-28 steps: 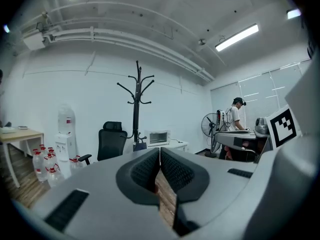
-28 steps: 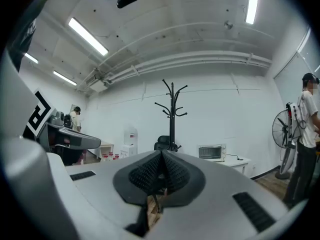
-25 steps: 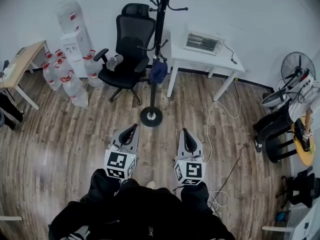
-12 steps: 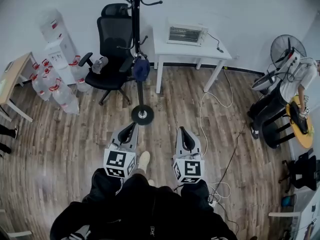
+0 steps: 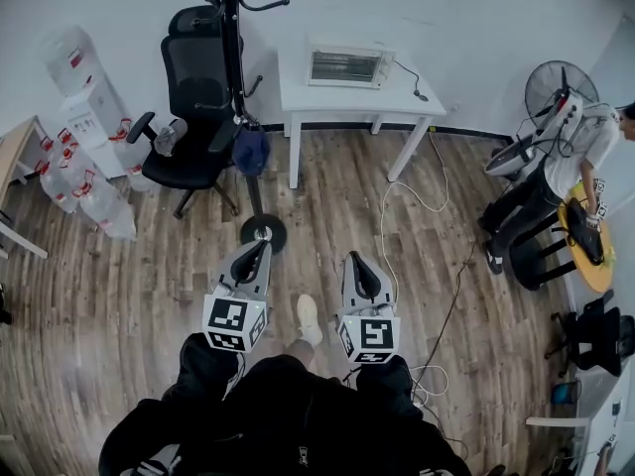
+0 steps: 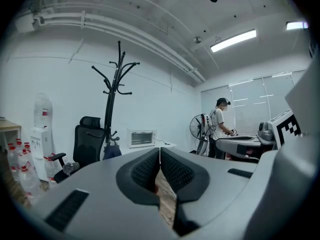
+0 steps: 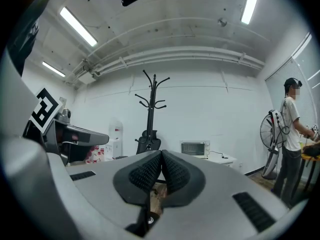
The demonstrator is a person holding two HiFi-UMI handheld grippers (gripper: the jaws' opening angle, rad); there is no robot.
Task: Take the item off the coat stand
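Note:
A black coat stand [image 5: 236, 67] rises from a round base [image 5: 263, 232] on the wood floor, left of the white table. A dark blue item [image 5: 251, 151] hangs low on its pole; it shows as a small blue shape [image 6: 112, 150] in the left gripper view. In the right gripper view the stand [image 7: 151, 111] is far off, ahead and slightly left. My left gripper [image 5: 263, 249] and right gripper [image 5: 354, 260] are side by side near my body, both shut and empty, well short of the stand. The left one points at the base.
A black office chair [image 5: 193, 97] stands just left of the stand, with water bottles [image 5: 84, 181] and a dispenser [image 5: 79, 92] beyond. A white table [image 5: 347, 92] holds a toaster oven [image 5: 344, 65]. A cable [image 5: 412, 216] trails over the floor. A person [image 5: 541, 191] and a fan [image 5: 556, 92] are at right.
The whole view has shifted: the stand, chair and table have slid left in the head view as I step forward. Both grippers stay shut and in the same place before me.

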